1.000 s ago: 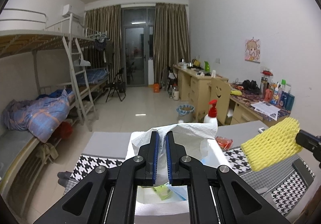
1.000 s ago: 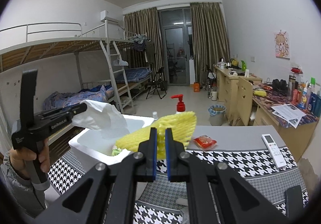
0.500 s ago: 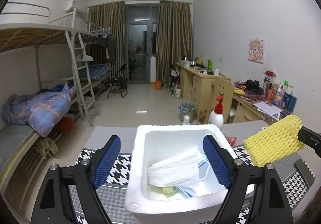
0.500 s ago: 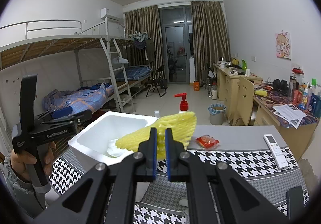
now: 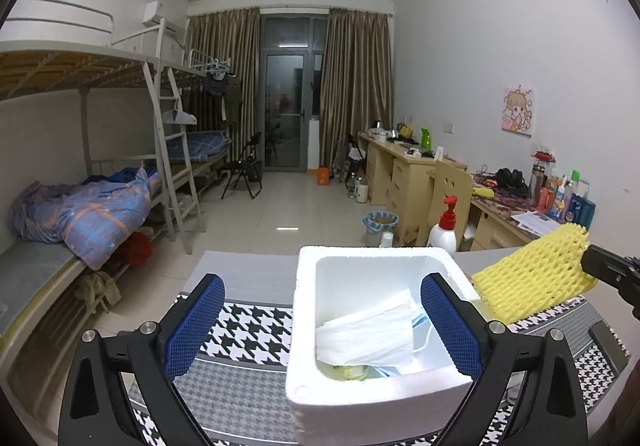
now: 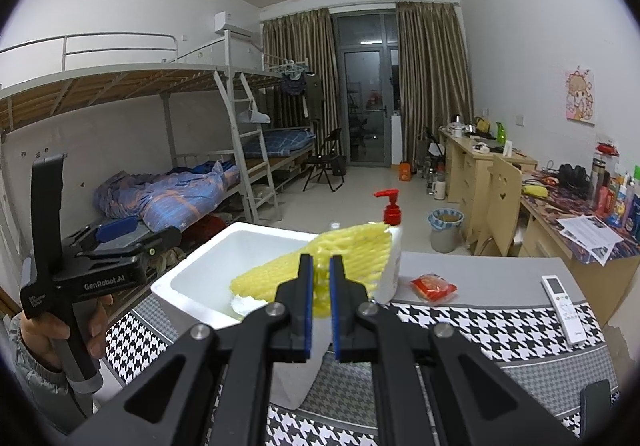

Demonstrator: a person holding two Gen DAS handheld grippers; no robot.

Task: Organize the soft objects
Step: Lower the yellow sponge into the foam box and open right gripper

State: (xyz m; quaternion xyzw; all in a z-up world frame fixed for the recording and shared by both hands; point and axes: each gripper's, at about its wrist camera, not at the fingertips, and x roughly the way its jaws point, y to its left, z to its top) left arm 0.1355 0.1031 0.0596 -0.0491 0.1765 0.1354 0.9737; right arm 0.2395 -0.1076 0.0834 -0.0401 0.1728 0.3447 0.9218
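Left gripper [image 5: 322, 320]: fingers are opening wide, gripping nothing, straddling the foam box's [image 5: 362, 402] left wall.
Right gripper [image 6: 319, 304]: fingers are pinching the yellow foam net [image 6: 344, 256] tight.
Foam net: hanging over the box's right rim.
White tissue [image 5: 368, 338]: lying inside the box.
Box: sitting near the bench's [image 6: 480, 282] left edge.

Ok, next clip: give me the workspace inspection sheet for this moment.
Surface: table under a houndstooth cloth.
Job's things: white foam box holding a white tissue and a blue mask; yellow foam net over the box's right rim.
Clutter: pump bottle, red packet, remote.
Grippers: left gripper empty, jaws opening at the box; right gripper shut on the net.
Cables: nothing seen on the table.
Surroundings: bunk beds, desks, bin, curtained door.
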